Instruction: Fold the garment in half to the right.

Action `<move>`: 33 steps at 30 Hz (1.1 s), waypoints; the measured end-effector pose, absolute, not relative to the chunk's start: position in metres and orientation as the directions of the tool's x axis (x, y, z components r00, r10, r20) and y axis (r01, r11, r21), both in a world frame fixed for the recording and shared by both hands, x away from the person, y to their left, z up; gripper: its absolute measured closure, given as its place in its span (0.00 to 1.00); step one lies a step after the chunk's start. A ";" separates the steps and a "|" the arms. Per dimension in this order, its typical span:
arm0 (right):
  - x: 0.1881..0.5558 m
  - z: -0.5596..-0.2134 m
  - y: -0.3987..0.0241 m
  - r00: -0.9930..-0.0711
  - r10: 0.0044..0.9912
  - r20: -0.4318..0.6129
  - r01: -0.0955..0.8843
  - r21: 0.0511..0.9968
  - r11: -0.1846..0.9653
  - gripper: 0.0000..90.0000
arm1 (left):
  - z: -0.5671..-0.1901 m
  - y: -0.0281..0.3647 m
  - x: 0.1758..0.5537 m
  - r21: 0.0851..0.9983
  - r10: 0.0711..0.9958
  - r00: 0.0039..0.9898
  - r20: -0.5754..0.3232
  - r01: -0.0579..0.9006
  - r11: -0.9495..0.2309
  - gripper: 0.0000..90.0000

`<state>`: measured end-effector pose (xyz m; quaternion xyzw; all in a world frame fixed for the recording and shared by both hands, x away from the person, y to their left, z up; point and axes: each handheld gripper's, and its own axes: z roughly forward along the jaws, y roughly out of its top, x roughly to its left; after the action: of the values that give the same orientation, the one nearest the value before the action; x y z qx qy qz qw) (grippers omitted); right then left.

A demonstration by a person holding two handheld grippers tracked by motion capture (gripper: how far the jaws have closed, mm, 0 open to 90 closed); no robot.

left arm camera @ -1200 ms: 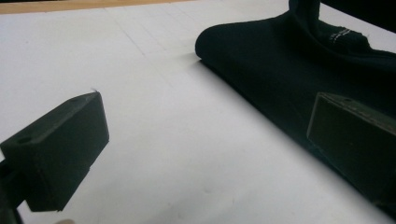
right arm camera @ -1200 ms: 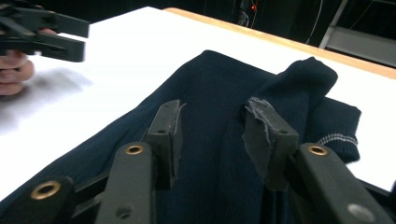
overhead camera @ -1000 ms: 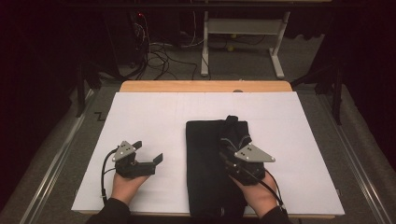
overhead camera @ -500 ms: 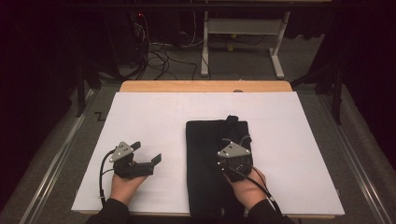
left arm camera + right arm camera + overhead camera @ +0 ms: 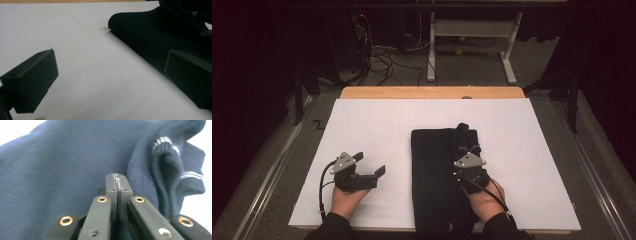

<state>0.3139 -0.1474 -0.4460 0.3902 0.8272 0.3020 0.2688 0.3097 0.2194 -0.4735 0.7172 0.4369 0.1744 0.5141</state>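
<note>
Your right hand-held gripper (image 5: 466, 146) sits clenched on the dark folded garment (image 5: 437, 185) at the table's (image 5: 532, 150) near middle; whether cloth is pinched, you can't tell. Its own view reveals navy knit and a white-striped ribbed cuff (image 5: 165, 155). Your left hand-held gripper (image 5: 369, 162) is released over bare white table, with open room left and far.

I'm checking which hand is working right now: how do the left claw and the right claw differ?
The left claw has its jaws wide apart with nothing between them; the right claw has its jaws pressed together. The left claw sits over the bare white sheet, apart from the folded dark garment; the right claw is on top of that garment, near its striped collar. Both are black and hand-held.
</note>
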 end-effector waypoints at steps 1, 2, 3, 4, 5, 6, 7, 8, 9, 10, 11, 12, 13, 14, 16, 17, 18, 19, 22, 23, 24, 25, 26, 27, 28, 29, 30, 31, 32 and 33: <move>0.314 -0.446 -0.150 -0.541 0.815 -0.209 0.487 0.712 0.506 1.00 | -0.473 0.220 0.309 0.890 0.806 0.558 -0.198 0.447 -0.090 0.00; 0.315 -0.446 -0.154 -0.532 0.821 -0.207 0.488 0.717 0.498 1.00 | -0.473 0.220 0.309 0.891 0.807 0.558 -0.195 0.445 -0.092 0.00; 0.316 -0.447 -0.158 -0.523 0.827 -0.204 0.490 0.722 0.488 1.00 | -0.473 0.221 0.309 0.891 0.807 0.557 -0.193 0.444 -0.093 0.00; 0.317 -0.447 -0.162 -0.513 0.833 -0.205 0.494 0.723 0.483 1.00 | -0.473 0.221 0.309 0.892 0.808 0.557 -0.195 0.443 -0.091 0.00; 0.317 -0.447 -0.166 -0.502 0.840 -0.207 0.499 0.723 0.477 1.00 | -0.473 0.222 0.309 0.892 0.808 0.555 -0.196 0.444 -0.088 0.00; 0.319 -0.448 -0.170 -0.494 0.845 -0.203 0.501 0.728 0.468 1.00 | -0.473 0.222 0.309 0.891 0.809 0.554 -0.197 0.445 -0.088 0.00; 0.320 -0.449 -0.175 -0.481 0.853 -0.199 0.508 0.730 0.457 1.00 | -0.473 0.223 0.309 0.891 0.809 0.554 -0.197 0.445 -0.088 0.00; 0.320 -0.449 -0.178 -0.474 0.858 -0.196 0.511 0.733 0.449 1.00 | -0.473 0.223 0.309 0.891 0.809 0.553 -0.197 0.446 -0.088 0.00; 0.321 -0.450 -0.181 -0.463 0.866 -0.191 0.515 0.737 0.438 1.00 | -0.473 0.223 0.309 0.891 0.809 0.553 -0.198 0.446 -0.087 0.00; 0.322 -0.451 -0.185 -0.454 0.872 -0.184 0.521 0.738 0.428 1.00 | -0.474 0.222 0.310 0.890 0.809 0.553 -0.198 0.448 -0.088 0.00; 0.322 -0.453 -0.190 -0.444 0.879 -0.175 0.529 0.740 0.415 1.00 | -0.474 0.222 0.310 0.889 0.809 0.554 -0.197 0.449 -0.091 0.00; 0.322 -0.454 -0.192 -0.440 0.881 -0.173 0.530 0.742 0.410 1.00 | -0.474 0.222 0.310 0.888 0.809 0.554 -0.196 0.450 -0.094 0.00; 0.322 -0.456 -0.197 -0.433 0.886 -0.166 0.537 0.742 0.401 1.00 | -0.474 0.222 0.310 0.888 0.809 0.555 -0.196 0.450 -0.094 0.00; 0.322 -0.457 -0.199 -0.427 0.890 -0.157 0.544 0.742 0.392 1.00 | -0.474 0.221 0.310 0.888 0.808 0.556 -0.193 0.450 -0.097 0.00; 0.321 -0.460 -0.204 -0.424 0.893 -0.154 0.546 0.743 0.387 0.99 | -0.474 0.221 0.309 0.888 0.807 0.559 -0.190 0.449 -0.102 0.00; 0.320 -0.462 -0.207 -0.419 0.896 -0.147 0.547 0.747 0.378 0.99 | -0.474 0.220 0.309 0.887 0.806 0.560 -0.189 0.449 -0.104 0.00; 0.319 -0.463 -0.209 -0.418 0.897 -0.142 0.548 0.748 0.374 0.99 | -0.474 0.220 0.309 0.887 0.805 0.564 -0.186 0.448 -0.110 0.00; 0.318 -0.465 -0.211 -0.421 0.897 -0.135 0.545 0.753 0.369 0.99 | -0.474 0.220 0.309 0.887 0.804 0.565 -0.185 0.449 -0.111 0.00; 0.315 -0.464 -0.219 -0.426 0.898 -0.110 0.520 0.782 0.343 0.96 | -0.474 0.219 0.308 0.885 0.798 0.577 -0.175 0.447 -0.129 0.00; 0.314 -0.463 -0.222 -0.419 0.901 -0.108 0.510 0.794 0.332 0.95 | -0.474 0.218 0.307 0.887 0.798 0.580 -0.164 0.440 -0.138 0.00; 0.312 -0.461 -0.227 -0.408 0.908 -0.099 0.498 0.809 0.312 0.93 | -0.474 0.217 0.306 0.889 0.799 0.581 -0.152 0.434 -0.146 0.00; 0.310 -0.459 -0.233 -0.410 0.908 -0.082 0.481 0.827 0.292 0.92 | -0.474 0.217 0.306 0.890 0.799 0.582 -0.149 0.431 -0.148 0.00; 0.309 -0.458 -0.238 -0.409 0.910 -0.069 0.473 0.837 0.276 0.90 | -0.474 0.216 0.306 0.891 0.798 0.585 -0.148 0.429 -0.149 0.00; 0.306 -0.456 -0.245 -0.410 0.910 -0.061 0.458 0.849 0.263 0.87 | -0.473 0.216 0.305 0.891 0.797 0.586 -0.147 0.428 -0.149 0.00; 0.305 -0.455 -0.250 -0.415 0.908 -0.061 0.443 0.858 0.260 0.83 | -0.473 0.216 0.305 0.892 0.797 0.587 -0.146 0.426 -0.150 0.00; 0.302 -0.453 -0.258 -0.416 0.908 -0.040 0.430 0.872 0.235 0.78 | -0.473 0.215 0.304 0.893 0.797 0.587 -0.145 0.424 -0.150 0.00; 0.299 -0.452 -0.265 -0.415 0.909 -0.039 0.412 0.883 0.226 0.75 | -0.472 0.215 0.303 0.894 0.796 0.588 -0.140 0.421 -0.153 0.00; 0.295 -0.451 -0.270 -0.403 0.914 -0.038 0.395 0.894 0.211 0.70 | -0.472 0.215 0.302 0.897 0.798 0.588 -0.130 0.413 -0.158 0.00; 0.292 -0.451 -0.277 -0.392 0.919 -0.040 0.380 0.903 0.202 0.68 | -0.472 0.214 0.301 0.901 0.801 0.587 -0.115 0.402 -0.165 0.00; 0.288 -0.451 -0.284 -0.389 0.921 -0.027 0.371 0.910 0.183 0.64 | -0.472 0.214 0.300 0.903 0.804 0.586 -0.106 0.395 -0.169 0.00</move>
<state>0.2881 -0.2835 -0.4507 0.4584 0.7045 0.4451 0.3088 0.3000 0.2141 -0.4717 0.7367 0.4067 0.2043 0.5002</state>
